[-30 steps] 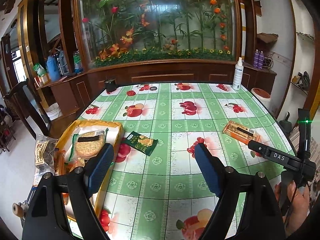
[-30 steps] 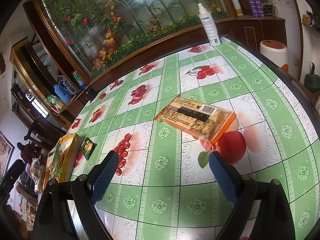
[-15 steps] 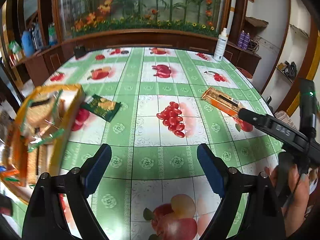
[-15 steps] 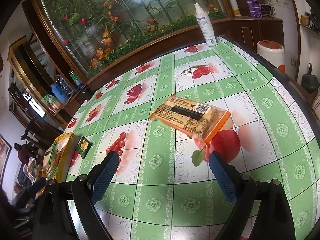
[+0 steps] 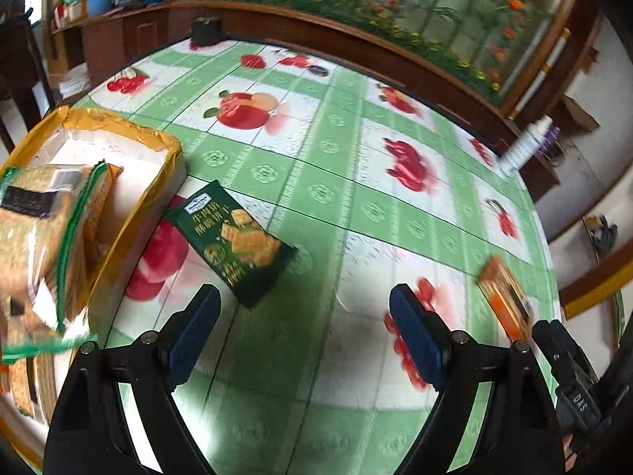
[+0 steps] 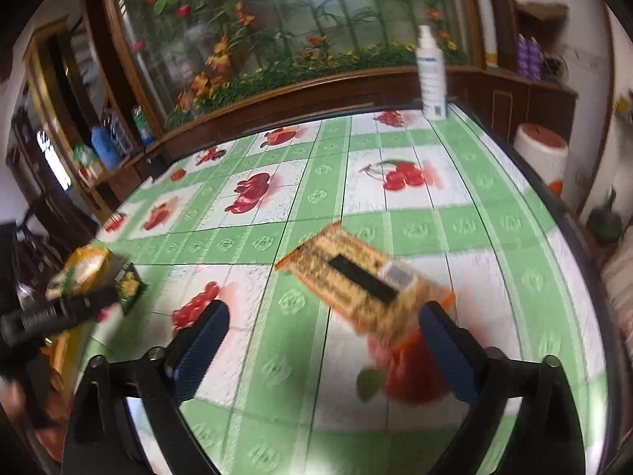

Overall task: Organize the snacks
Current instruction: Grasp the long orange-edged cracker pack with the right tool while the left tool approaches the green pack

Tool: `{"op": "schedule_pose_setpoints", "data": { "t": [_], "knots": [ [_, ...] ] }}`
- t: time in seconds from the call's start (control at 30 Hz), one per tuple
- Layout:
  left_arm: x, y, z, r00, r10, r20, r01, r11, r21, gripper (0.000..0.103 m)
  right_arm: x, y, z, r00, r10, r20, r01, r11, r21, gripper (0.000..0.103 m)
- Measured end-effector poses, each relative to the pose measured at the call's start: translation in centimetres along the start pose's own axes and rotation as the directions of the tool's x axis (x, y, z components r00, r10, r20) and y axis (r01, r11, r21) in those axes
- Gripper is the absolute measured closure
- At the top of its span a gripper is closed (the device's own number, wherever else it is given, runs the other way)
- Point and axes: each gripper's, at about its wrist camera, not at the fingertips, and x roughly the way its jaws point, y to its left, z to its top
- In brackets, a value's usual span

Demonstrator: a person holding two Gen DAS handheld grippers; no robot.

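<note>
Left tongs: released, jaws set wide, nothing between them; seen at the lower centre of the left wrist view, above the green-and-white fruit-print cloth of the counter.

Right tongs: jaws opening, nothing gripped; seen at the lower centre of the right wrist view. The orange biscuit packet lies flat on the counter just beyond the pads, its near corner close to the right-hand pad; contact cannot be told because of blur. The same packet is seen at the right edge of the left wrist view.

Dark green cracker packet: flat on the counter, left of centre in the left wrist view, just beside the yellow-rimmed tray and beyond the left pad.

Yellow-rimmed tray: at the left edge of the left wrist view, holding several clear-wrapped biscuit packs, one with a dark label.

White spray bottle: upright at the far edge of the counter, upper right of the right wrist view.

Background: a wooden-framed glass panel with flowers is seen across the top of the frame.
</note>
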Motion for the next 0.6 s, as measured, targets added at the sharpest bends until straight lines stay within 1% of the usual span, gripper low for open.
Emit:
{"op": "schedule_pose_setpoints", "data": {
  "t": [0.07, 0.13, 0.23, 0.3, 0.33, 0.4, 0.43, 0.47, 0.5, 0.53, 0.57, 0.6],
  "knots": [
    [0.9, 0.3, 0.6, 1.000, 0.015, -0.006, -0.015, 1.000, -0.019, 0.015, 1.1, 0.2, 0.8, 1.000, -0.010, -0.006, 0.010, 0.999, -0.036, 0.002],
    [1.9, 0.5, 1.0, 0.999, 0.047, -0.011, -0.048, 0.998, -0.034, 0.015, 2.3, 0.2, 1.5, 1.000, -0.005, -0.018, 0.004, 0.999, -0.048, 0.002],
    [3.4, 1.0, 1.8, 0.997, 0.070, -0.032, -0.072, 0.996, -0.059, 0.015, 4.1, -0.1, 2.1, 0.998, 0.018, -0.058, -0.020, 0.999, -0.038, 0.002],
    [4.3, 1.2, 2.1, 0.994, 0.103, -0.040, -0.105, 0.993, -0.058, 0.015, 5.1, -0.5, 2.0, 0.994, 0.048, -0.093, -0.049, 0.999, -0.015, 0.001],
    [4.5, 1.0, 2.2, 0.992, 0.127, -0.028, -0.128, 0.991, -0.034, 0.015, 5.0, -0.3, 1.9, 0.996, 0.043, -0.078, -0.045, 0.998, -0.031, 0.001],
    [5.1, 0.1, 2.2, 0.984, 0.176, -0.026, -0.175, 0.984, 0.030, 0.015, 4.9, 0.2, 1.5, 0.996, 0.037, -0.085, -0.042, 0.998, -0.054, 0.001],
    [5.5, -0.7, 2.0, 0.980, 0.200, -0.023, -0.197, 0.977, 0.084, 0.015, 4.9, 0.7, 1.2, 0.996, 0.027, -0.090, -0.035, 0.996, -0.077, 0.001],
    [5.6, -1.3, 1.7, 0.978, 0.210, -0.017, -0.206, 0.970, 0.128, 0.015, 4.8, 1.0, 1.0, 0.995, 0.022, -0.096, -0.031, 0.995, -0.096, 0.001],
    [5.6, -1.8, 1.3, 0.981, 0.195, -0.006, -0.191, 0.968, 0.164, 0.015, 4.8, 1.8, 0.6, 0.994, 0.008, -0.106, -0.022, 0.991, -0.134, 0.003],
    [5.4, -2.4, 0.8, 0.983, 0.183, 0.001, -0.180, 0.963, 0.200, 0.017, 4.6, 2.4, 0.3, 0.994, 0.002, -0.113, -0.020, 0.987, -0.161, 0.004],
    [5.2, -2.9, 0.5, 0.986, 0.168, 0.007, -0.165, 0.960, 0.227, 0.027, 4.5, 2.9, -0.1, 0.993, -0.002, -0.118, -0.020, 0.982, -0.185, 0.007],
    [4.9, -3.3, 0.2, 0.989, 0.151, 0.007, -0.148, 0.957, 0.249, 0.041, 4.4, 3.5, -0.4, 0.993, -0.005, -0.120, -0.020, 0.978, -0.209, 0.010]
  ]
}}
